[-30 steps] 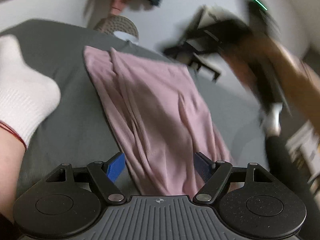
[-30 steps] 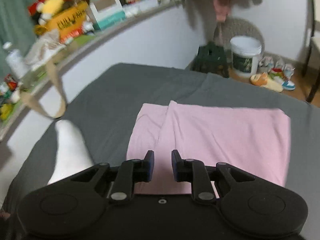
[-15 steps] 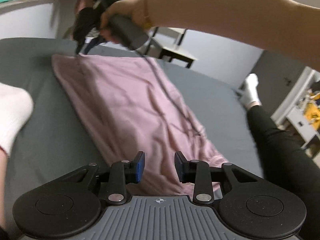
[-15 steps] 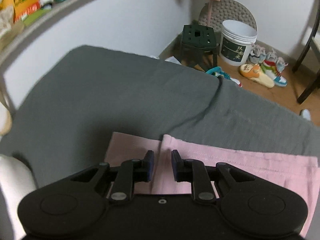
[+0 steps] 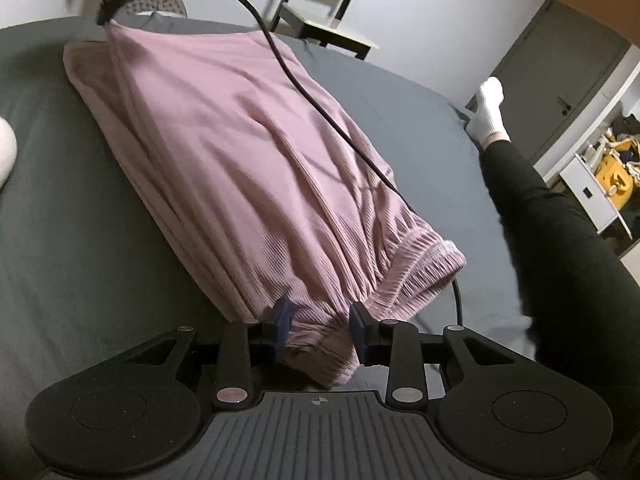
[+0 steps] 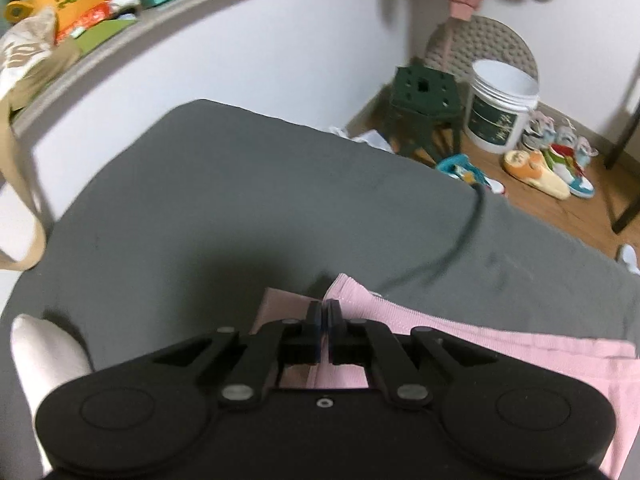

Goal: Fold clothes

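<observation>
Pink ribbed pants (image 5: pixel 240 152) lie lengthwise on the grey bed (image 5: pixel 72 248). Their elastic waistband (image 5: pixel 416 264) is at the near end. My left gripper (image 5: pixel 320 326) is shut on the bunched waistband corner, with fabric filling the gap between its blue pads (image 5: pixel 282 318). At the far end my right gripper (image 5: pixel 106 4) pinches the hem and lifts it slightly. In the right wrist view, the right gripper (image 6: pixel 325 310) is shut on the edge of the pink pants (image 6: pixel 460 340). Its black cable (image 5: pixel 320 116) trails across the cloth.
A person's leg in black (image 5: pixel 560 248) with a white sock (image 5: pixel 490 112) rests on the bed's right side. Another white sock (image 6: pixel 44 356) lies at the left. Beyond the bed edge are a white bucket (image 6: pixel 502 108), a green stool (image 6: pixel 424 100), shoes (image 6: pixel 536 172) and a cluttered shelf (image 6: pixel 92 4).
My left gripper went from wide open to closed around the waistband. My right gripper reached the far hem, shut on it and raised it a little.
</observation>
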Motion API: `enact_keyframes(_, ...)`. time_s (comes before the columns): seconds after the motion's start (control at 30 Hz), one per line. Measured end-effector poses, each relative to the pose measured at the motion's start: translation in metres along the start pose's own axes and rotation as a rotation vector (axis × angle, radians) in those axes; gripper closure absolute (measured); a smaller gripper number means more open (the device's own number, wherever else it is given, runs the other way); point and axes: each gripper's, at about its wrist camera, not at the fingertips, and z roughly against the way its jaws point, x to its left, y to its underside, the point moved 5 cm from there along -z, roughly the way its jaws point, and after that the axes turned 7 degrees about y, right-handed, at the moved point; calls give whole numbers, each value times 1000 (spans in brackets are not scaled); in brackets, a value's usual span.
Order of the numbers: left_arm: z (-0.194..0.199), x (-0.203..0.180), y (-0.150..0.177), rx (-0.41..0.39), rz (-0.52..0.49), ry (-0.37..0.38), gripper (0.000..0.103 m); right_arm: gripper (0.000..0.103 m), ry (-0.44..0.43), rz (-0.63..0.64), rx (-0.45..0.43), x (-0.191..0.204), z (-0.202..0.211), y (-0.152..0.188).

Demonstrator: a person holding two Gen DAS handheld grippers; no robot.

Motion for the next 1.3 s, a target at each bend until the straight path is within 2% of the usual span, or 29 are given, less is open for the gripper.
enact_keyframes(0.2,3,-1,4,43,0,23,69,102,-37,11,15,26,-12,-6)
enact_keyframes(0.33,5,-2,7,70,0,38,69,102,-11,46,41,40,-20,-4)
enact_keyframes(0.43,6,-1,9,68,9,43,69,95,40,87,40,45,-17,-2)
enact_keyframes(0.53,5,-2,9,66,2,39,69,92,107,142,40,44,-14,-1)
enact_keyframes(0.7,8,1,10,64,6,40,69,82,141,119,92,38,-26,4)
enact_keyframes(0.77,8,0,9,68,2,41,69,83,148,109,104,38,-32,8)
enact_keyframes(0.83,7,0,9,72,-1,41,69,93,155,136,90,40,-34,9)
enact_keyframes(0.9,7,-1,9,76,-4,42,69,95,150,142,74,42,-32,7)
enact_keyframes(1.1,6,-3,8,88,-14,44,69,96,94,114,53,48,-23,-5)
enact_keyframes(1.3,6,-1,8,101,-9,60,69,95,66,80,73,56,-38,-8)
